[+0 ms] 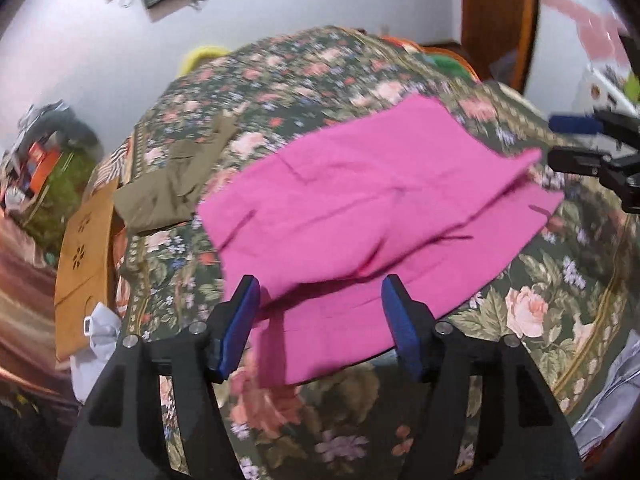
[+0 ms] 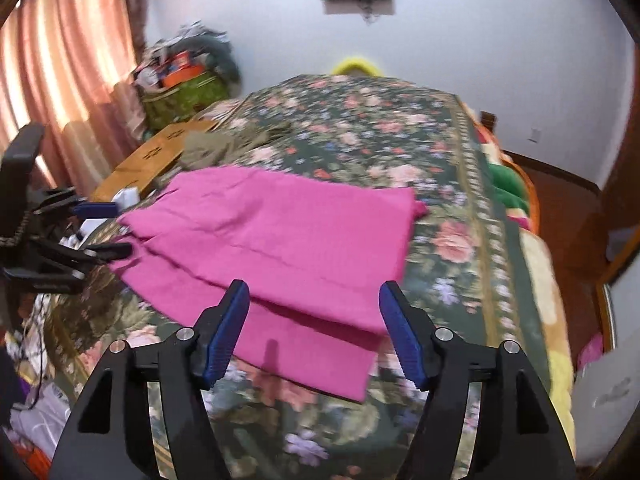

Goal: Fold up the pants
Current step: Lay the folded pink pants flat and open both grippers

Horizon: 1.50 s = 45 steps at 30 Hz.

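Pink pants (image 1: 372,208) lie folded over on the floral bedspread (image 1: 304,72), and they also show in the right wrist view (image 2: 280,240). My left gripper (image 1: 320,300) is open and empty, hovering over the near edge of the pants. My right gripper (image 2: 314,304) is open and empty over the pants' other near edge. The right gripper shows at the right edge of the left wrist view (image 1: 576,140), open, beside the pants' corner. The left gripper shows at the left of the right wrist view (image 2: 104,230), open, by the pants' left corner.
A folded olive garment (image 1: 176,180) lies on the bed beyond the pants, next to a brown cardboard piece (image 1: 84,252). Curtains (image 2: 60,60) and a pile of clutter (image 2: 180,76) stand left of the bed. A wooden door frame (image 1: 496,16) is at the far right.
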Available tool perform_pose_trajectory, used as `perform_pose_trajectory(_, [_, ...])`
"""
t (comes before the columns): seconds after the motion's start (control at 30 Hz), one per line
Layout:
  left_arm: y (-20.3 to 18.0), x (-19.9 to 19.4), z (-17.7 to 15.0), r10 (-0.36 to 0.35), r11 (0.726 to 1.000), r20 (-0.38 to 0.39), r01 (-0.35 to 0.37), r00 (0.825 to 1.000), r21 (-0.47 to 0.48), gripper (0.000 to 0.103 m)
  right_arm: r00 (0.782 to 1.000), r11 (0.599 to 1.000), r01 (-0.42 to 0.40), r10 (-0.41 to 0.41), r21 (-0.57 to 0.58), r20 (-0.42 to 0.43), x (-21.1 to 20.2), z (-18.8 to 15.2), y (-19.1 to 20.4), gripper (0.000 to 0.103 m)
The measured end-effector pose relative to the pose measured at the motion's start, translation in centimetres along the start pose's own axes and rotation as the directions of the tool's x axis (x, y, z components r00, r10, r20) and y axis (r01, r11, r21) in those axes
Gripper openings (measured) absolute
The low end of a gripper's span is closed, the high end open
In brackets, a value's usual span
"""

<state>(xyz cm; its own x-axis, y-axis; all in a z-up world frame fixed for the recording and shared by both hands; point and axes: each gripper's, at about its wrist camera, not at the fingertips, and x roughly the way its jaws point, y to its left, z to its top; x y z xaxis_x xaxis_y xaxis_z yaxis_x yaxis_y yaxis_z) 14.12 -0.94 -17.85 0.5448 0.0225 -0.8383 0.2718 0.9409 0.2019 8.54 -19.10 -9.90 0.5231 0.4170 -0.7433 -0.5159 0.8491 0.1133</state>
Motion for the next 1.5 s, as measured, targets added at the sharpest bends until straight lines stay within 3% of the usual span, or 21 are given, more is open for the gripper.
perform_pose_trajectory(0.13, [-1.6, 0.9, 0.8, 0.042, 0.995, 0.012, -0.042, 0.999, 0.085, 0.063, 0.999, 0.998, -0.034, 0.032, -0.043, -0.039, 1.7, 0.1, 1.2, 0.064])
perform_pose_trajectory(0.27, [-1.3, 1.6, 2.0, 0.01, 0.996, -0.004, -0.01, 1.0, 0.093, 0.063, 0.995, 0.994, -0.063, 0.056, -0.087, -0.082, 3.5, 0.4, 2.5, 0.064])
perform_pose_trajectory(0.6, [1.5, 2.0, 3.8, -0.109, 0.993, -0.009, 0.109, 0.994, -0.04, 0.063, 0.98, 0.982, -0.159, 0.145, -0.098, -0.139, 7.5, 2.3, 4.9, 0.064])
perform_pose_trajectory(0.63, [1.6, 2.0, 3.9, -0.118, 0.992, -0.01, 0.118, 0.993, -0.051, 0.063, 0.98, 0.982, -0.16, 0.146, -0.096, -0.138, 7.8, 2.6, 4.9, 0.059])
perform_pose_trajectory(0.77, [1.6, 2.1, 3.6, -0.147, 0.987, -0.014, 0.146, 0.989, -0.066, 0.063, 0.971, 0.978, -0.201, 0.191, -0.057, -0.147, 8.6, 3.4, 4.5, 0.018])
perform_pose_trajectory(0.87, [0.6, 2.2, 3.0, -0.139, 0.99, -0.019, 0.138, 0.99, -0.026, 0.063, 0.97, 0.975, -0.219, 0.213, -0.039, -0.115, 8.1, 3.7, 4.4, 0.009])
perform_pose_trajectory(0.9, [0.2, 2.3, 2.9, -0.123, 0.992, -0.015, 0.123, 0.992, -0.011, 0.061, 0.972, 0.975, -0.217, 0.211, -0.043, -0.103, 7.9, 3.7, 4.5, 0.008])
perform_pose_trajectory(1.03, [-0.2, 2.0, 2.7, -0.085, 0.996, 0.001, 0.085, 0.996, 0.005, 0.027, 0.973, 0.972, -0.225, 0.221, -0.062, -0.069, 6.8, 3.9, 5.0, 0.006])
perform_pose_trajectory(1.13, [0.1, 0.9, 2.6, -0.079, 0.997, 0.041, 0.08, 0.996, -0.009, 0.016, 0.973, 0.971, -0.227, 0.223, -0.08, -0.054, 6.0, 4.2, 5.3, 0.006])
perform_pose_trajectory(1.3, [0.1, -1.0, 2.1, -0.082, 0.997, 0.074, 0.083, 0.994, -0.001, 0.013, 0.971, 0.965, -0.239, 0.236, -0.105, -0.042, 4.8, 3.8, 5.8, 0.006])
perform_pose_trajectory(1.5, [-0.7, -1.3, 0.4, -0.095, 0.995, 0.048, 0.095, 0.994, 0.004, 0.013, 0.968, 0.963, -0.249, 0.242, -0.109, -0.071, 4.8, 2.1, 6.5, 0.006])
